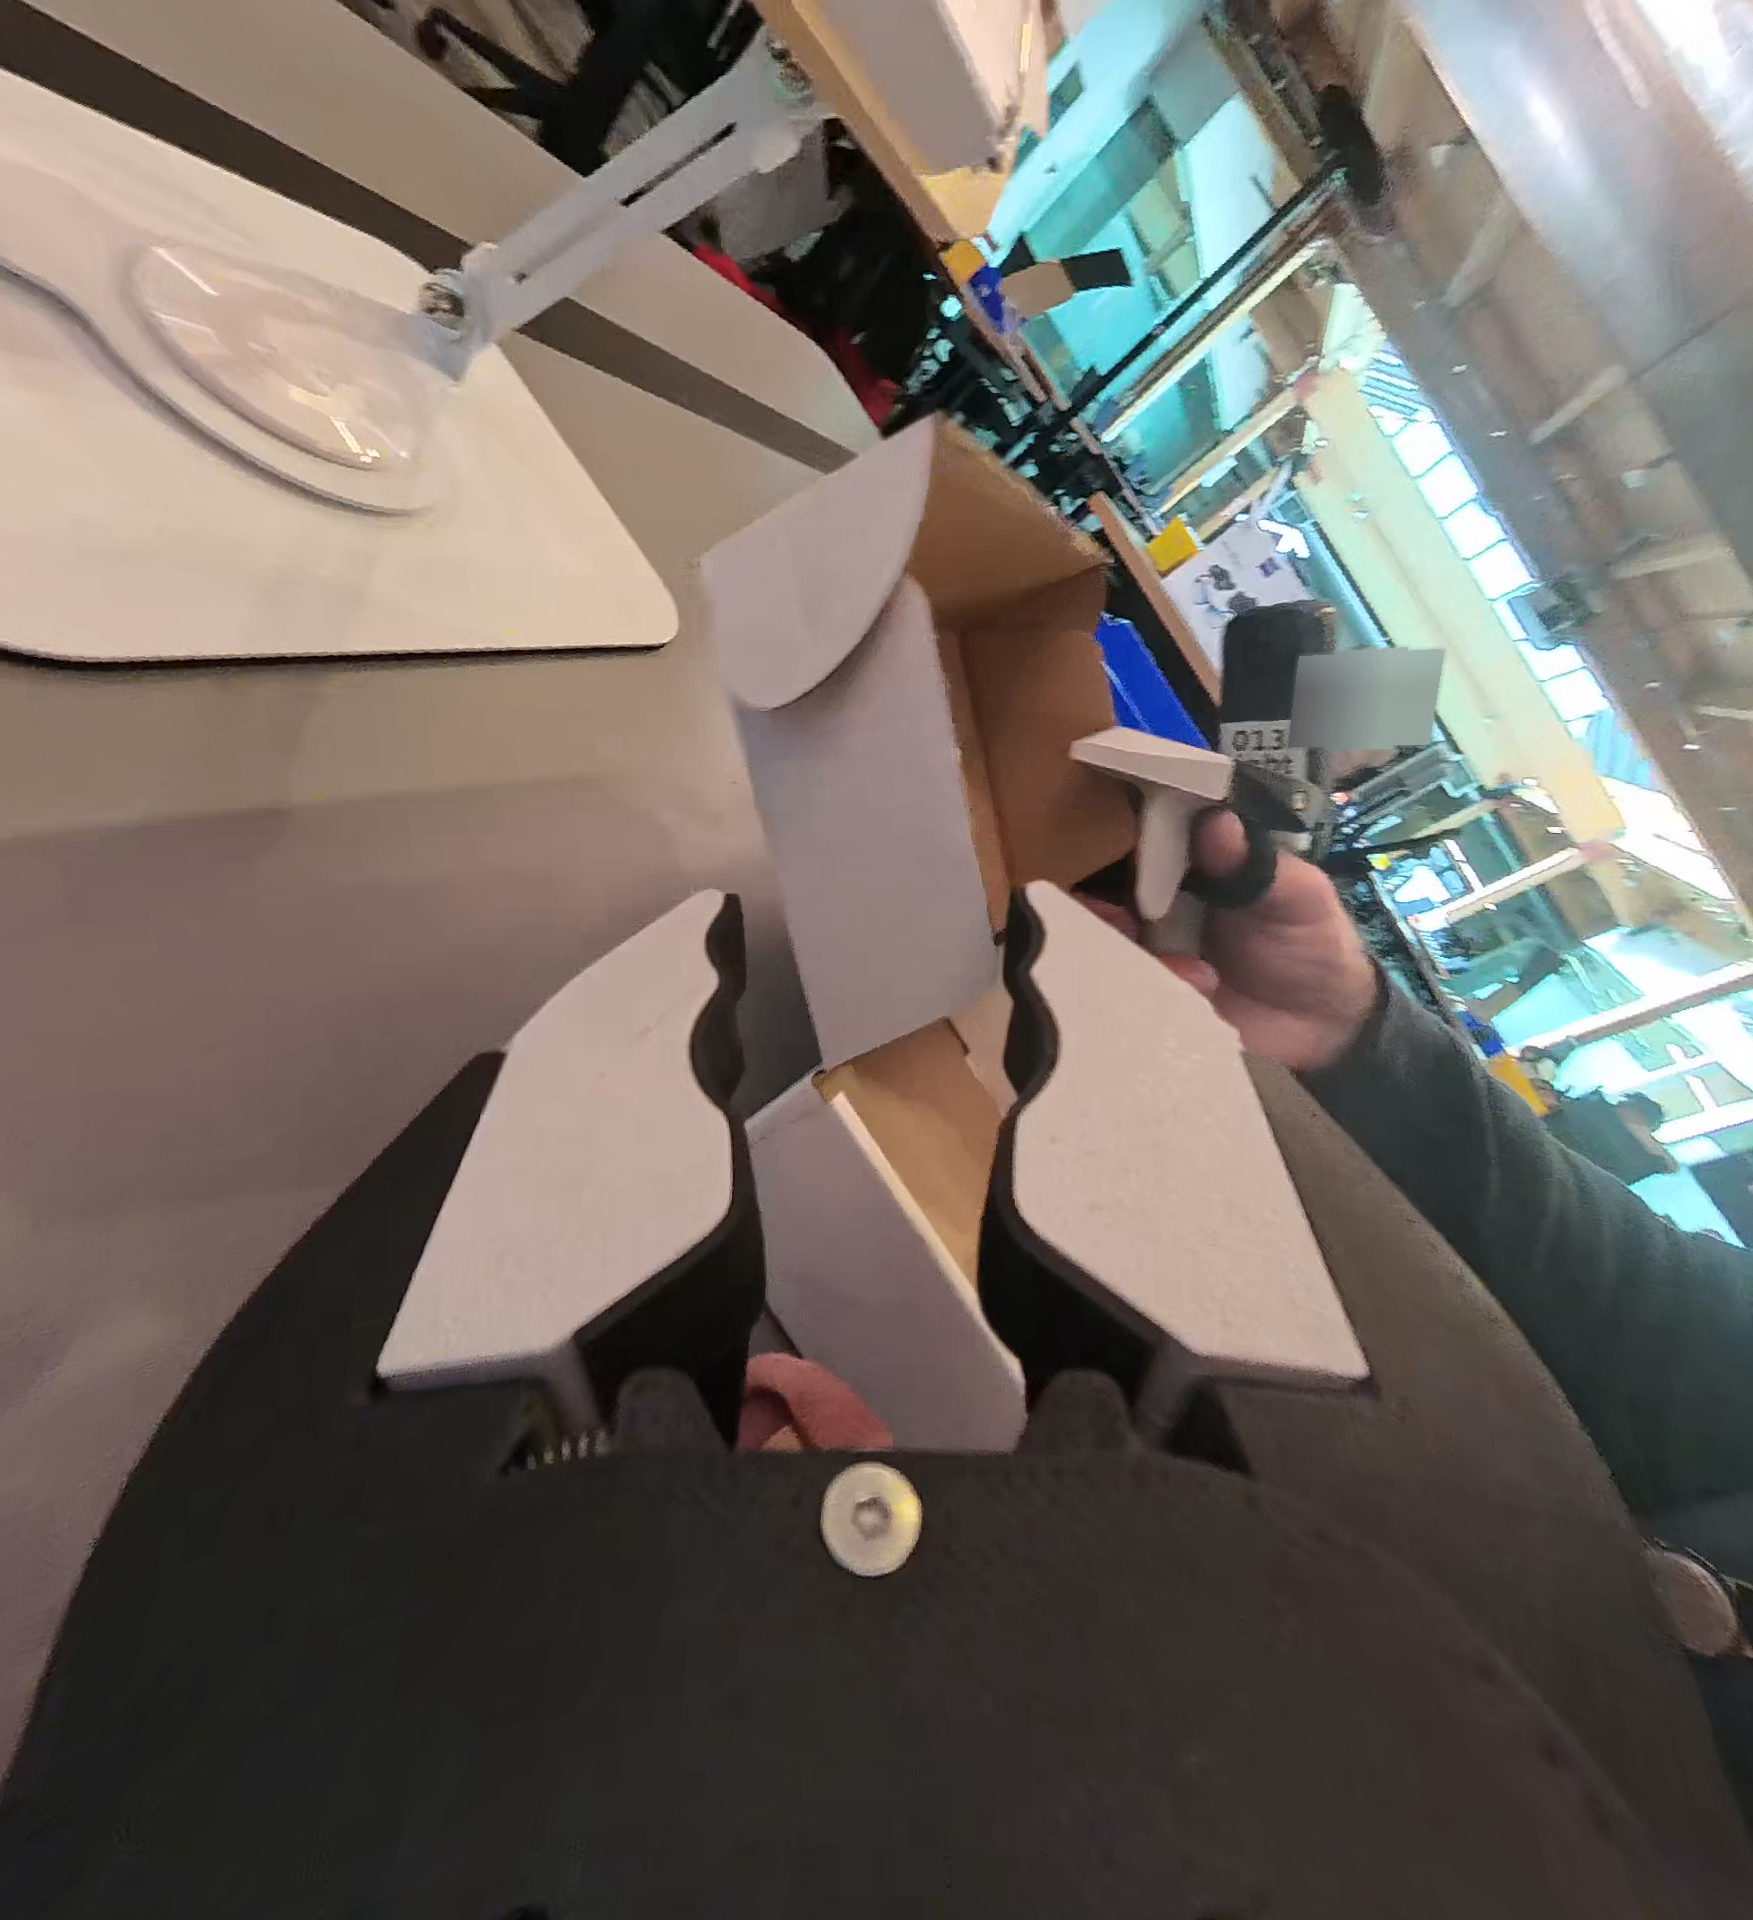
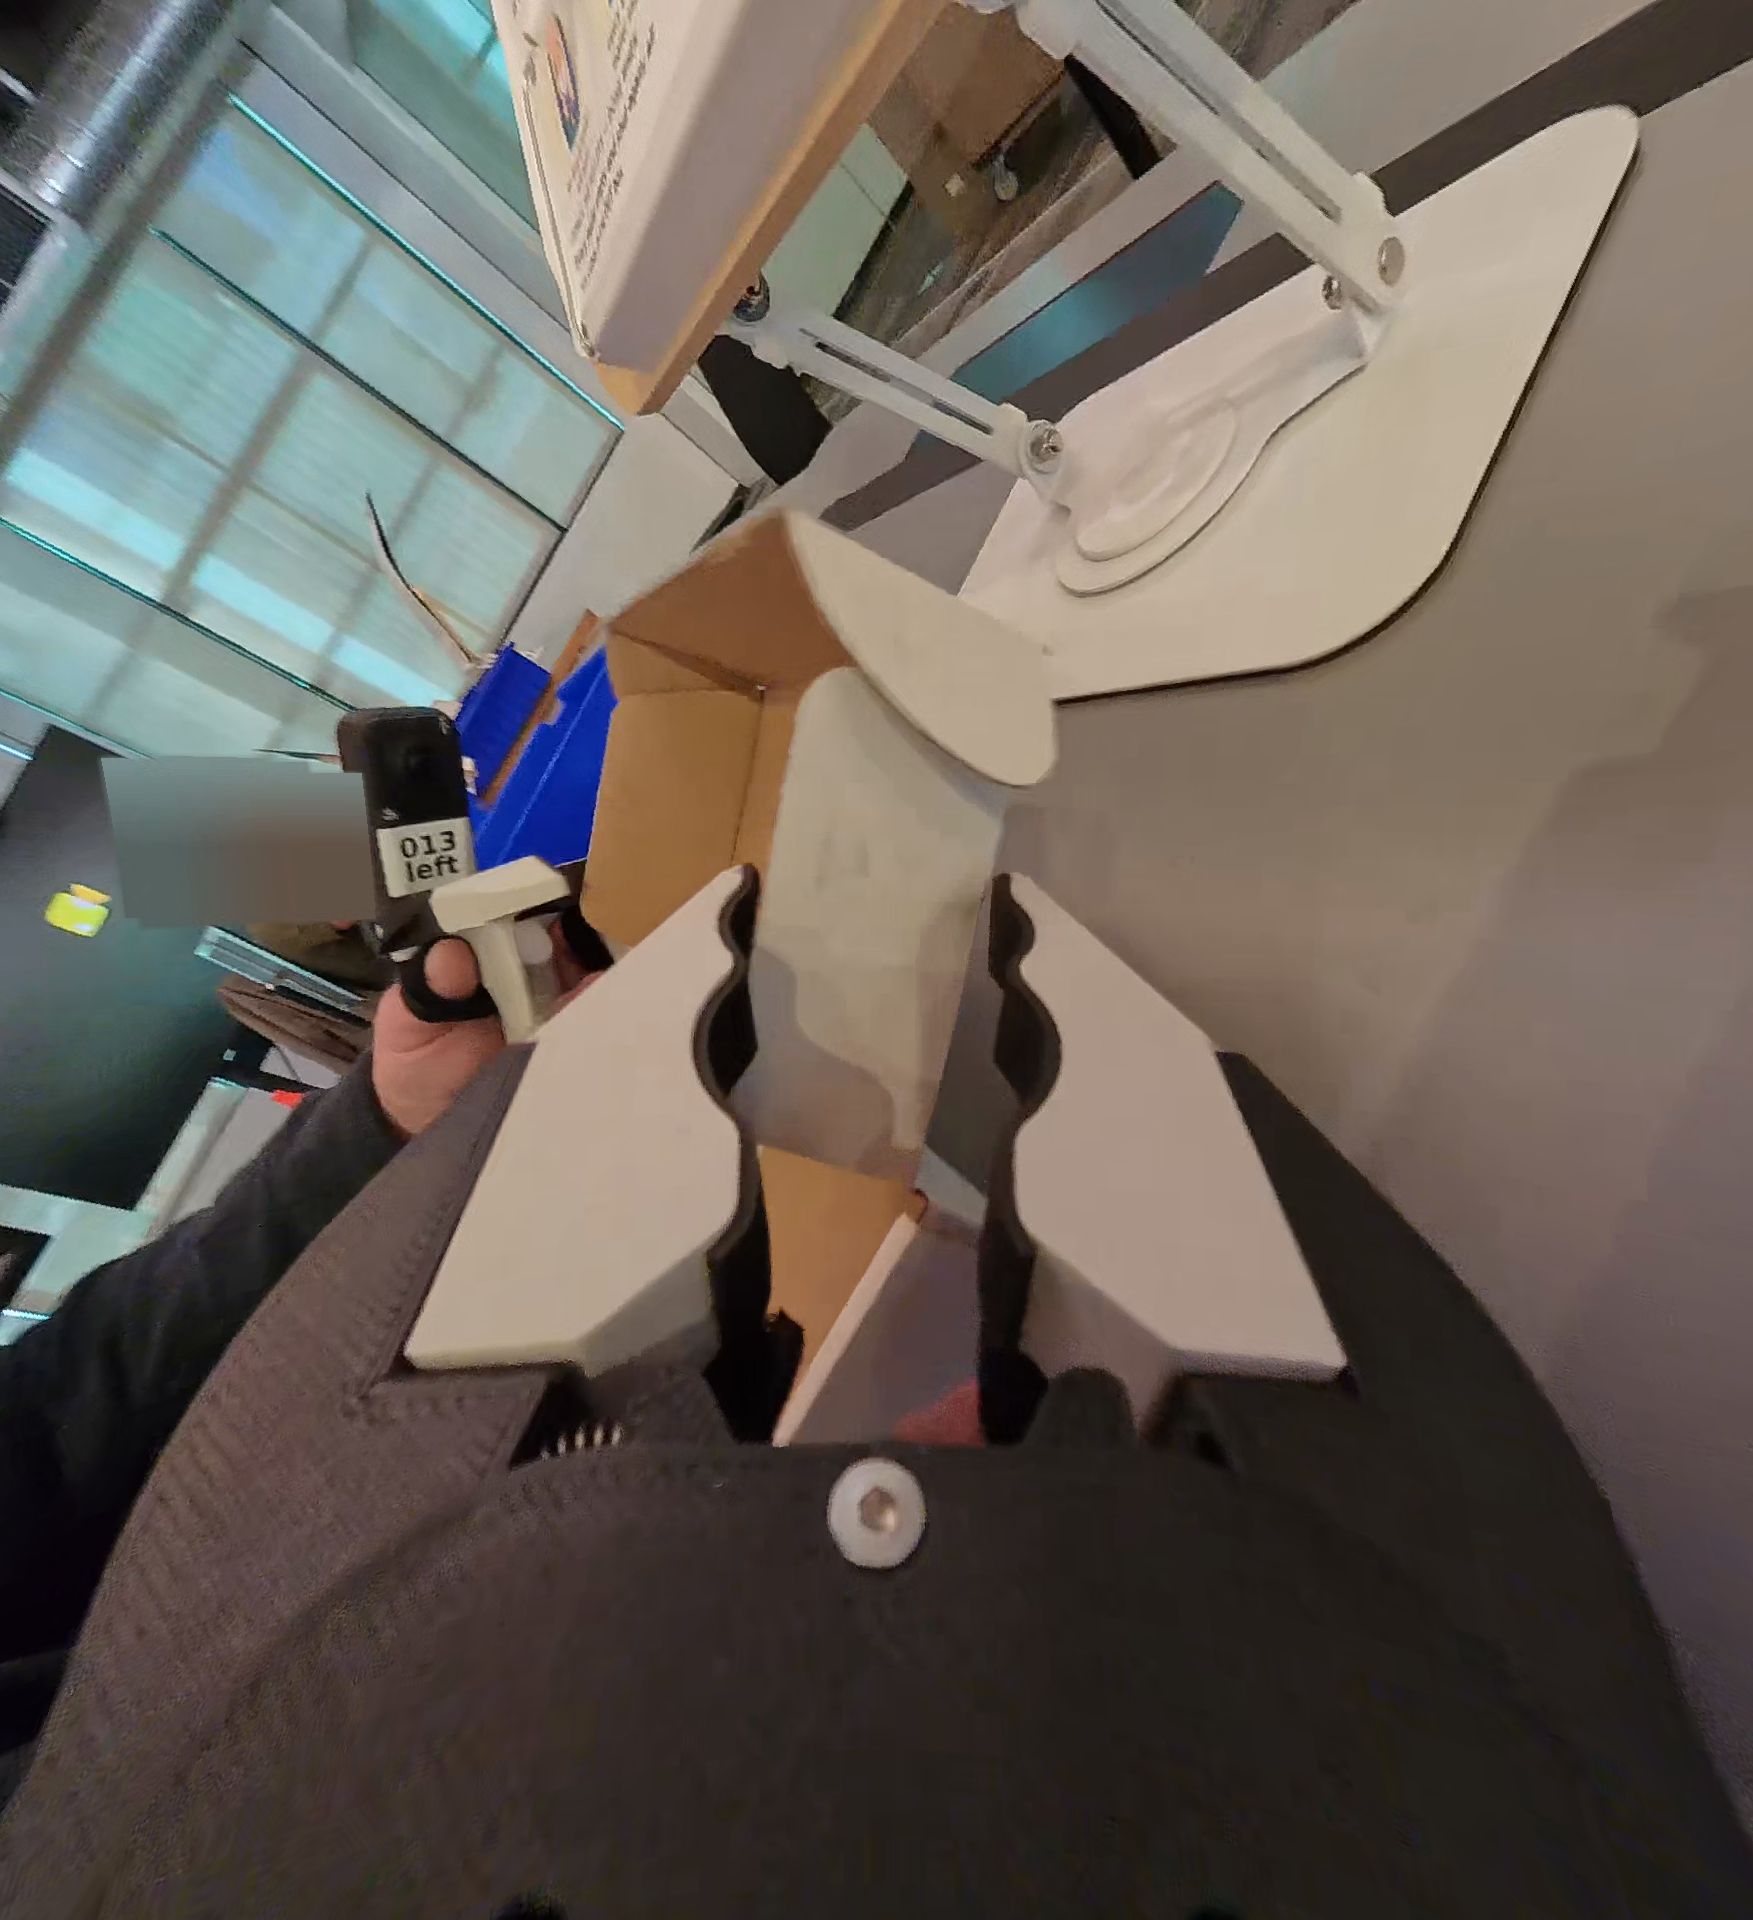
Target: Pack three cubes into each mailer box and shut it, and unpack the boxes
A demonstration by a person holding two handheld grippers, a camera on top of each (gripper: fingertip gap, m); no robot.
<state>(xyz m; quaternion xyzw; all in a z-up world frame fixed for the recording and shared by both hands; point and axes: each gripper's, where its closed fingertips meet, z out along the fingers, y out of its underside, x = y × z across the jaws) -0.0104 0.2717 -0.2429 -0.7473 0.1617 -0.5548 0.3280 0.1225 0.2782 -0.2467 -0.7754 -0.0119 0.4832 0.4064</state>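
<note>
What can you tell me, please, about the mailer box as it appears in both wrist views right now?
The mailer box is cardboard, white outside and plain brown inside. It is open: a rounded flap sticks out at the far end and the brown interior shows. It is held up off the grey table, tilted. Each gripper straddles a white panel of it, the left gripper and the right gripper, with the jaws apart; whether the pads press the card is unclear. No cubes show inside.

Mailer box [image 1: 882, 831] contents hidden
</note>
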